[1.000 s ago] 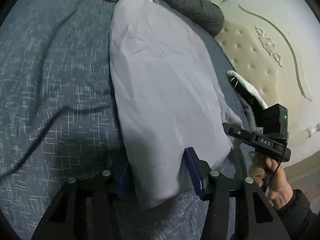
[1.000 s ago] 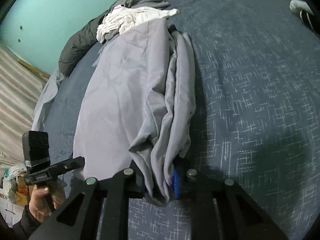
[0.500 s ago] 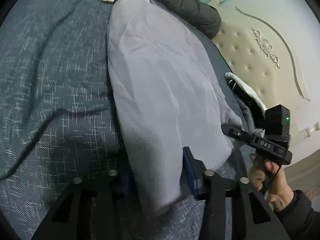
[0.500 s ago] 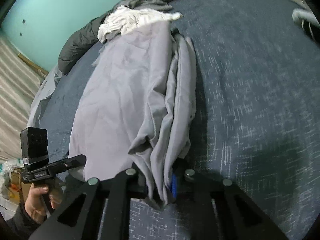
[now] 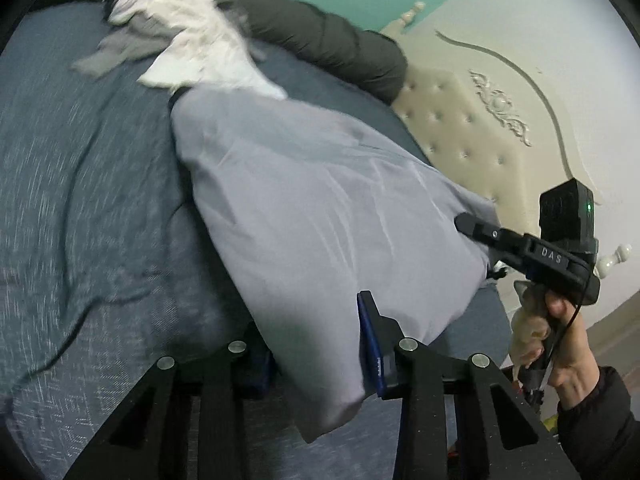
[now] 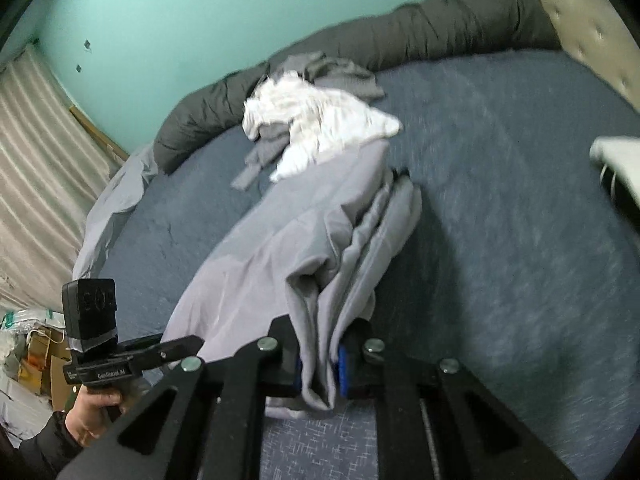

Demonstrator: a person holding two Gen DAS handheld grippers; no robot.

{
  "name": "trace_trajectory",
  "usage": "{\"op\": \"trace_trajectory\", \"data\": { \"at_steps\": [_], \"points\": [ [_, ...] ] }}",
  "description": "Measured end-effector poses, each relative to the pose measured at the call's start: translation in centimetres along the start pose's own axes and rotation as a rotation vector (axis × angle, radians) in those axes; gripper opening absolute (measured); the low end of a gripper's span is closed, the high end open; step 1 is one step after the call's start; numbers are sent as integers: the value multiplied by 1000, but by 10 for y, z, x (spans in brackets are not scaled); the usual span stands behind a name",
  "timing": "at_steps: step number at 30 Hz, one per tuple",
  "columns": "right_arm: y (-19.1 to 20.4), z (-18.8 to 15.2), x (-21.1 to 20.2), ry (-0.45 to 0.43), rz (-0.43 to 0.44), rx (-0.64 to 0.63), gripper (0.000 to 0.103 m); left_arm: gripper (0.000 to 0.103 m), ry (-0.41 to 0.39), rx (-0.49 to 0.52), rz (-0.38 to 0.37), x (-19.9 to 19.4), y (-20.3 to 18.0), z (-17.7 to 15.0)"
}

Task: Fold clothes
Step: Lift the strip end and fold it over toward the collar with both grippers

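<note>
A light grey garment [image 5: 320, 208] lies lengthwise on the blue bedspread [image 5: 80, 208], its near end lifted off the bed. My left gripper [image 5: 316, 344] holds one near corner, its jaws closing with a thick fold of cloth filling the gap. In the right wrist view, my right gripper [image 6: 320, 360] is shut on the bunched opposite corner of the same garment [image 6: 280, 248]. Each view shows the other gripper beside the cloth, held in a person's hand [image 5: 560, 344].
A crumpled white garment [image 6: 320, 128] and a darker grey one [image 6: 336, 72] lie beyond the far end. A rolled dark duvet [image 5: 328, 40] runs along the bed's back edge by the tufted headboard [image 5: 480, 128]. Boxes [image 6: 32, 360] stand on the floor.
Both grippers have risen, lifting the garment's near end off the bedspread. The left jaws have narrowed onto the cloth. More of the far wall and the pile shows now.
</note>
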State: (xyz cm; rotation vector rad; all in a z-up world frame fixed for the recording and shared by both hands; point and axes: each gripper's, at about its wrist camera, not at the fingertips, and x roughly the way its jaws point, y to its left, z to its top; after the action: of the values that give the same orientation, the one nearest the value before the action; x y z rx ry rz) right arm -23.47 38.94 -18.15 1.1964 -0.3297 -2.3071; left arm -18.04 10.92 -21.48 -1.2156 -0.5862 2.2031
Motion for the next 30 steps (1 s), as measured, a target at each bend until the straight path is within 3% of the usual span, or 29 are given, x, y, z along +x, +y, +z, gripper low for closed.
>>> {"op": "trace_trajectory", "data": {
  "at_steps": [21,30],
  "points": [
    [-46,100,-124,-127,-112,-96,10,37,-59,118,-70,60,-149,92],
    [-87,160,-181,-201,-189,-123,10,37,-97,175,-112,99,-221,145]
  ]
}}
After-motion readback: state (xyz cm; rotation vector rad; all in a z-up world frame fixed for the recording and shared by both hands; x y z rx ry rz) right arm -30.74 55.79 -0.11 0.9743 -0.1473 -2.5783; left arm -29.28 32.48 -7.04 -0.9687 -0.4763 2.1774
